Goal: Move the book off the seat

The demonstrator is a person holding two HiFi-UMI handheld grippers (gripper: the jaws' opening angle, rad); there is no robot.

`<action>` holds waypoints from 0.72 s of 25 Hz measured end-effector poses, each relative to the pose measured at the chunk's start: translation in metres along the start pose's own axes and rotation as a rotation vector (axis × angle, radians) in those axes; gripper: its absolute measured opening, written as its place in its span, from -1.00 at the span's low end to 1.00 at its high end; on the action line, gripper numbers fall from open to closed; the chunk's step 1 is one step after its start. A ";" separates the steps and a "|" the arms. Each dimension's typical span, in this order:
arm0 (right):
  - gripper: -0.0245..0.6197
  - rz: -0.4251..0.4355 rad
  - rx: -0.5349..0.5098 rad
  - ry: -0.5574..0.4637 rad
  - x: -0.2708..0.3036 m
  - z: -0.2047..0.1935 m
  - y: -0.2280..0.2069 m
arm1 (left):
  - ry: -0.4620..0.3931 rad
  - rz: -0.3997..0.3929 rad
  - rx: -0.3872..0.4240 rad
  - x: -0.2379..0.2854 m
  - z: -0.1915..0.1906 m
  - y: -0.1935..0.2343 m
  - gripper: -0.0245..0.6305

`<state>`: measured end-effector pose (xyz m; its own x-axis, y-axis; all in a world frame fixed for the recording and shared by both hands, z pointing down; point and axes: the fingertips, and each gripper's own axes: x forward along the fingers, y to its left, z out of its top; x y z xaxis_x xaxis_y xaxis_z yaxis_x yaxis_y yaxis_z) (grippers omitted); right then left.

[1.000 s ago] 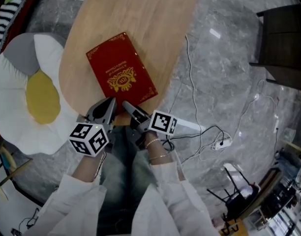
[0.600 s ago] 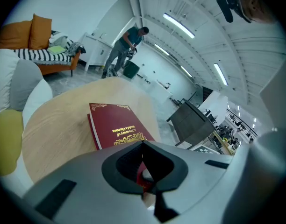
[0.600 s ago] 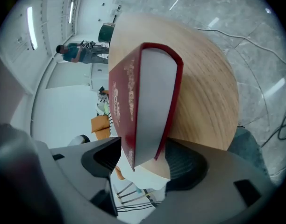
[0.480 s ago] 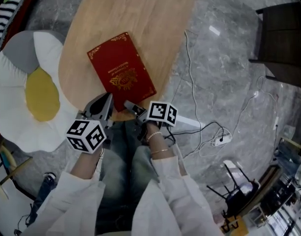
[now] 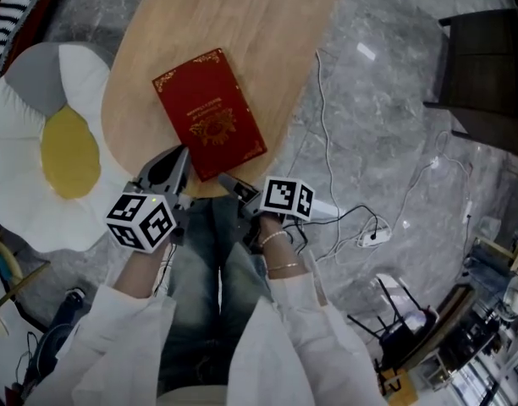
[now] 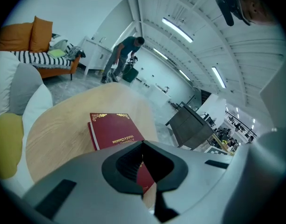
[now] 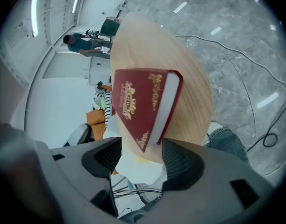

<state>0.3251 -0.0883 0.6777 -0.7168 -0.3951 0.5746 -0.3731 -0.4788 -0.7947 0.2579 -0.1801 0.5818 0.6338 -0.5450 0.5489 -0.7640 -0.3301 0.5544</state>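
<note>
A dark red book [image 5: 208, 112] with gold print lies flat on the oval wooden seat [image 5: 234, 24], near its front edge. My left gripper [image 5: 176, 163] sits at the book's near left side with its jaws together, and nothing is between them. In the left gripper view the book [image 6: 115, 129] lies just beyond the left gripper [image 6: 150, 171]. My right gripper [image 5: 229, 183] stands open just off the book's near corner. In the right gripper view that corner of the book [image 7: 138, 106] points into the gap of the right gripper [image 7: 140, 157], and the pads do not touch it.
An egg-shaped white and yellow cushion [image 5: 56, 150] lies against the seat's left side. White cables [image 5: 360, 227] trail over the grey marble floor on the right. A dark piece of furniture [image 5: 483, 74] stands at the far right. A person [image 6: 124, 55] bends over far behind.
The head view has shifted slightly. Both grippers stay at the book's near end, and the book lies in the same spot on the wood.
</note>
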 end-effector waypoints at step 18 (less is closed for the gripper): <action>-0.84 0.218 -0.710 -0.249 -0.157 -0.007 0.302 | -0.260 -0.143 0.060 -0.130 0.171 -0.122 -0.91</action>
<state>0.3203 -0.1654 0.3460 -0.6954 -0.6269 0.3514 -0.5866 0.2126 -0.7815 0.2484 -0.2007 0.3357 0.6892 -0.6663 0.2847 -0.6798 -0.4585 0.5724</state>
